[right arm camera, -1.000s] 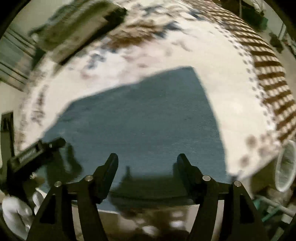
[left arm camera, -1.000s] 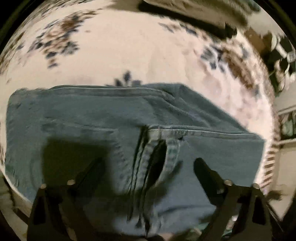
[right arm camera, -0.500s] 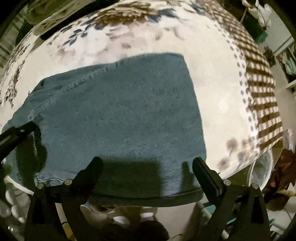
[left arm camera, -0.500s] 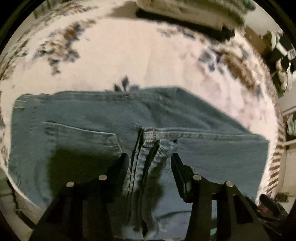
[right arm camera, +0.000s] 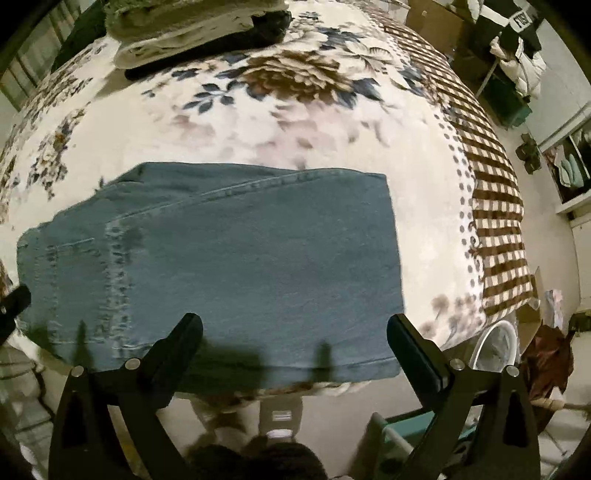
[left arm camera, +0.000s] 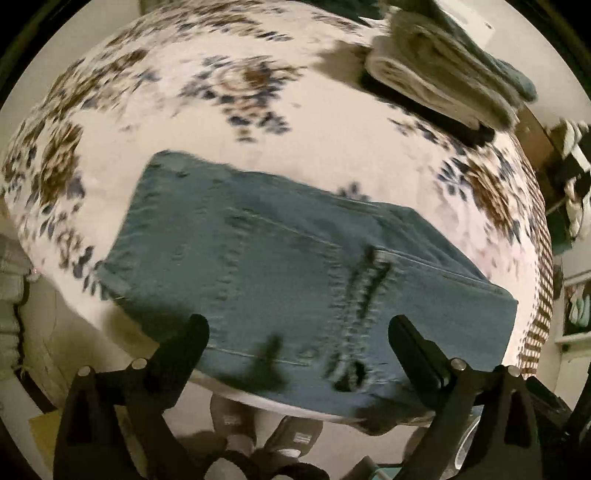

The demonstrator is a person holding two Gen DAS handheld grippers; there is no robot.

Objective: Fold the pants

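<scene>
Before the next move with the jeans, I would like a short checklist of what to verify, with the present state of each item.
1. Left gripper is open and holds nothing: ok.
2. Right gripper is open and holds nothing: ok.
3. Jeans lie folded as one flat rectangle on the floral blanket: ok.
4. Near edge of the jeans is fully supported on the bed: not ok, it lies right at the bed's edge in both views.
5. Layers under the top one are aligned: cannot tell, they are hidden.
6. Stack of folded clothes at the far side is apart from the jeans: ok.
</scene>
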